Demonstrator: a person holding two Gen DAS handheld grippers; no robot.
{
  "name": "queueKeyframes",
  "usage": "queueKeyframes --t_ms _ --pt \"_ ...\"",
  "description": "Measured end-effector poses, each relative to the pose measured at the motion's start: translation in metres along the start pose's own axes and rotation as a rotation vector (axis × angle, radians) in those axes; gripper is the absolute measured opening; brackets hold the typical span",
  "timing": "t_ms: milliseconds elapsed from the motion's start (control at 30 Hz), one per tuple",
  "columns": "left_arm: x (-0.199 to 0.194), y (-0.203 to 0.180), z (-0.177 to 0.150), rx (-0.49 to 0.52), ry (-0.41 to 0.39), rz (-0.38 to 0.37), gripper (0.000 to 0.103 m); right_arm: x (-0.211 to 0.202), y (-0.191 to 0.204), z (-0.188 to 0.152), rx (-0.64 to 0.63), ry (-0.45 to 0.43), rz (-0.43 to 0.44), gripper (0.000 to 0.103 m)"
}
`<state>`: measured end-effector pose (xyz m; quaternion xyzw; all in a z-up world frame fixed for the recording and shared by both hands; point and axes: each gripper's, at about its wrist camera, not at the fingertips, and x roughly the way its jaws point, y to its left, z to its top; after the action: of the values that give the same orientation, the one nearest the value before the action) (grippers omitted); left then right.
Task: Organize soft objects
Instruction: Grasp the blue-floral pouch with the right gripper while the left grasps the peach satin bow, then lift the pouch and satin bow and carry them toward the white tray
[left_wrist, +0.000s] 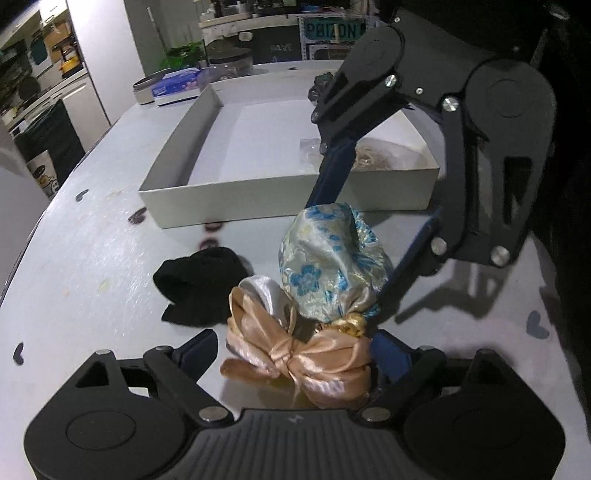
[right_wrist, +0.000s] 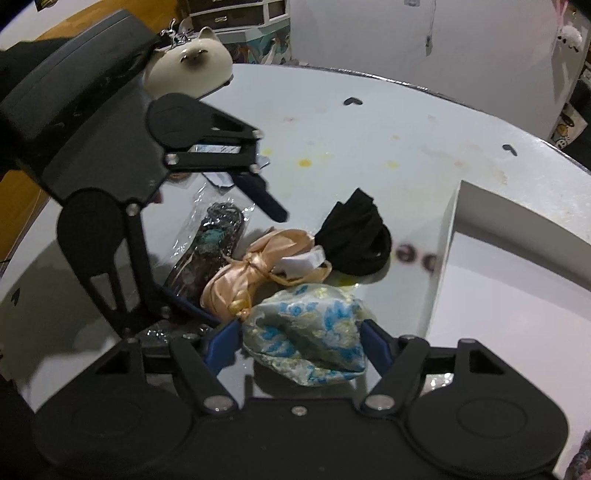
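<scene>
A peach satin bow pouch (left_wrist: 295, 354) lies on the grey table between the fingers of my left gripper (left_wrist: 295, 343), which stands open; the left pad is clear of the cloth. Against it leans a pale pouch with blue flowers (right_wrist: 306, 339). My right gripper (right_wrist: 299, 332) is shut on that pouch, with a blue pad against each side. In the left wrist view the right gripper (left_wrist: 347, 258) reaches down from the upper right around the flowered pouch (left_wrist: 328, 258). A black cloth (left_wrist: 199, 288) lies just left of the pouches.
An open white box (left_wrist: 177, 147) stands beyond the pouches, with a clear bag of beads (left_wrist: 369, 157) in its near right corner. A plastic bag with a dark beaded item (right_wrist: 210, 243) lies by the left gripper (right_wrist: 251, 269). A white cat figure (right_wrist: 188, 62) sits at the table's far edge.
</scene>
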<state>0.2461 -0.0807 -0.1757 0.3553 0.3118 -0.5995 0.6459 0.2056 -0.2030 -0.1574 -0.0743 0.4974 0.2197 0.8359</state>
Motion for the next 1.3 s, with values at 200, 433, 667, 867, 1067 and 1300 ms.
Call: queueKeyframes --t_ms 200,433,667,867,1067,1300 --pt "0.019 0.002 0.006 0.014 0.013 -0.014 0.080 0.008 -0.003 0.001 0.015 0.024 -0.006 0.073" --pt "0.013 -0.005 -0.001 -0.083 -0.014 0.049 0.054 0.015 -0.003 0.001 0.012 0.039 -0.026 0.069" --pt "-0.002 -0.012 -0.013 -0.268 -0.036 0.128 0.041 0.013 0.001 0.001 -0.007 0.028 -0.021 0.044" --pt "-0.019 -0.016 -0.017 -0.444 -0.085 0.198 0.034 0.002 0.004 -0.001 -0.005 -0.008 -0.033 0.031" --pt "-0.037 -0.020 -0.016 -0.611 -0.142 0.280 0.029 -0.016 0.005 -0.005 0.016 -0.064 -0.062 0.031" --pt "-0.055 -0.036 -0.013 -0.731 -0.185 0.348 0.028 -0.034 0.010 -0.013 0.020 -0.115 -0.080 0.031"
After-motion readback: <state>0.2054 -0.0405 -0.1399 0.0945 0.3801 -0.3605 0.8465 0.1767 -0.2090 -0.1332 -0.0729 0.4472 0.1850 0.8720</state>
